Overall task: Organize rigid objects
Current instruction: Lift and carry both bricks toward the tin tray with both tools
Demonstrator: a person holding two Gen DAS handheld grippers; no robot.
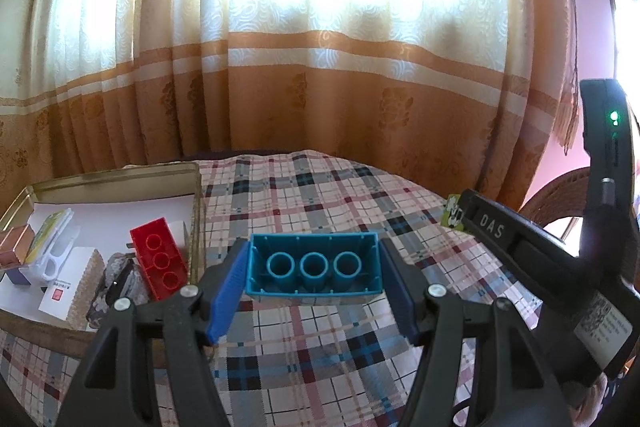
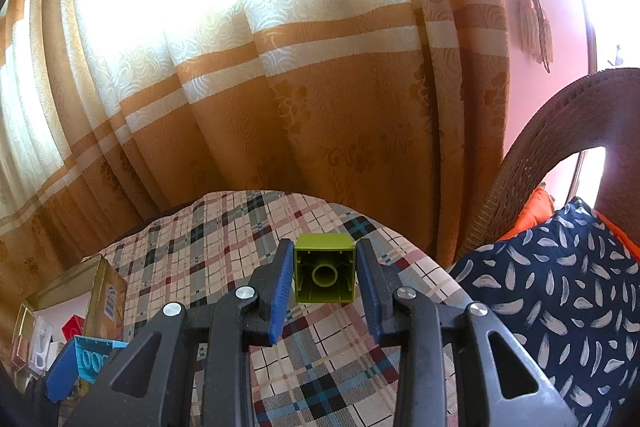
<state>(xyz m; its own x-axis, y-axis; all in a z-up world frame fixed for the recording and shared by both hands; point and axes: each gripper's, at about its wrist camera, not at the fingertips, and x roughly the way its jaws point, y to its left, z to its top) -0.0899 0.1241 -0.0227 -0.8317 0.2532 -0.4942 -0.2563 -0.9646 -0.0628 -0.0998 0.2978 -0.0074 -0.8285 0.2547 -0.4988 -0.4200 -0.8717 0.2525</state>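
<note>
Three building bricks are in view, one of each colour. One blue brick [image 1: 314,264], long, hollow underside facing the camera with three round tubes in a row, is clamped end to end between the blue pads of the left gripper [image 1: 314,281], held clear above the checked tablecloth [image 1: 320,195]; its jaws stand at a middling width, set by the brick's length. One lime-green brick [image 2: 325,268], small and square, underside showing a single tube, is pinched between the pads of the right gripper [image 2: 325,279], jaws drawn narrow on it, likewise held above the cloth. One red brick [image 1: 160,259], long, three tubes showing, stands tilted on end inside one shallow gold-rimmed tray [image 1: 120,174] at the left of the table, near the tray's right wall. Also in the tray: one white plastic item with two ring openings [image 1: 52,255], one small copper-toned box [image 1: 14,245], one pale textured box [image 1: 86,275] with a white card against it, and one dark mottled lump [image 1: 116,287], too indistinct to name. Behind the table hangs one cream and orange curtain [image 2: 280,75], brightly backlit. At the right stand one wicker chair [image 2: 532,131] and one navy cushion with a pale feather print [image 2: 560,287], with orange fabric behind it.
</note>
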